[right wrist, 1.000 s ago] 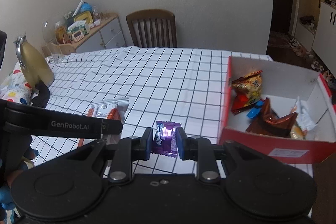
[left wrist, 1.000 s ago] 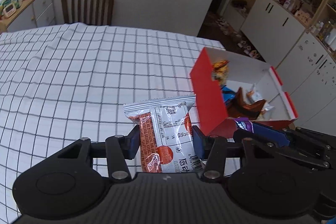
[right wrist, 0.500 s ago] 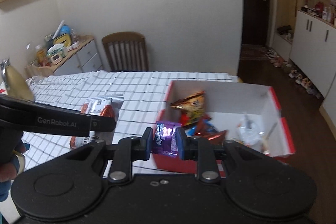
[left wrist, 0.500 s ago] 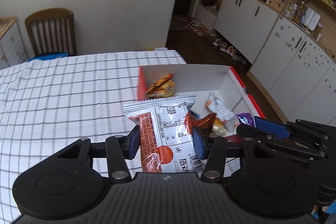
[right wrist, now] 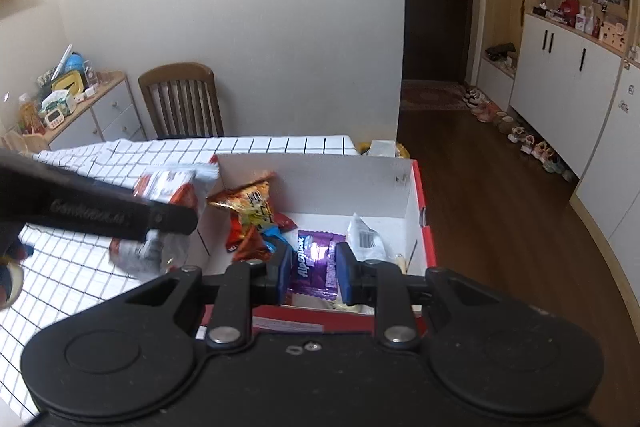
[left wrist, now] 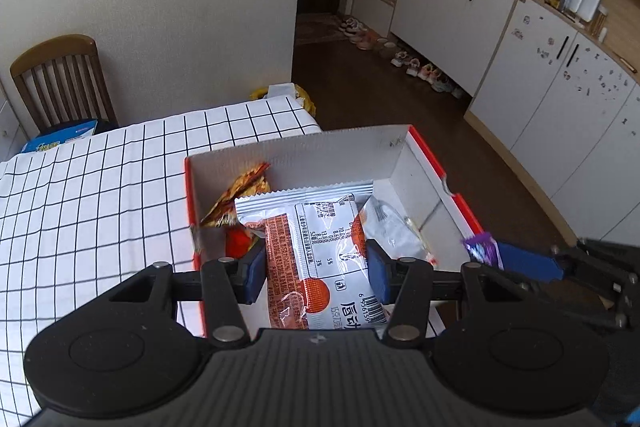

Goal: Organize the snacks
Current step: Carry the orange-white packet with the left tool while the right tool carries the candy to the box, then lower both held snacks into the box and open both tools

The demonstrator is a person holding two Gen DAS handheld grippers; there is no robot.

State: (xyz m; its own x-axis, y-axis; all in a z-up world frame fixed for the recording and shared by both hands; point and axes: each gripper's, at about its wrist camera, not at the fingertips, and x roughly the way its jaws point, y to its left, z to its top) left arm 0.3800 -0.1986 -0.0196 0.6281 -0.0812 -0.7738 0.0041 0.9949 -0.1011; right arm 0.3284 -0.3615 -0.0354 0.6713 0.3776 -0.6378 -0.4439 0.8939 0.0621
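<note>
My left tool (left wrist: 316, 273) clamps an orange-and-silver snack packet (left wrist: 320, 259); my right tool (right wrist: 312, 269) clamps a purple candy packet (right wrist: 316, 263). Both hang over the red box (right wrist: 426, 227) on the desk (left wrist: 80, 195). Box holds assorted snack bags (right wrist: 252, 215).

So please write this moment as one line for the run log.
left claw: shut on orange-silver packet over red box | right claw: shut on purple candy over box | release: not yet

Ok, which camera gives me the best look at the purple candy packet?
The right wrist view. The purple candy packet sits front and centre there, clamped in the right tongs over the red box, its label facing the camera. The left wrist view catches only one blurred end of it at the right edge.
</note>
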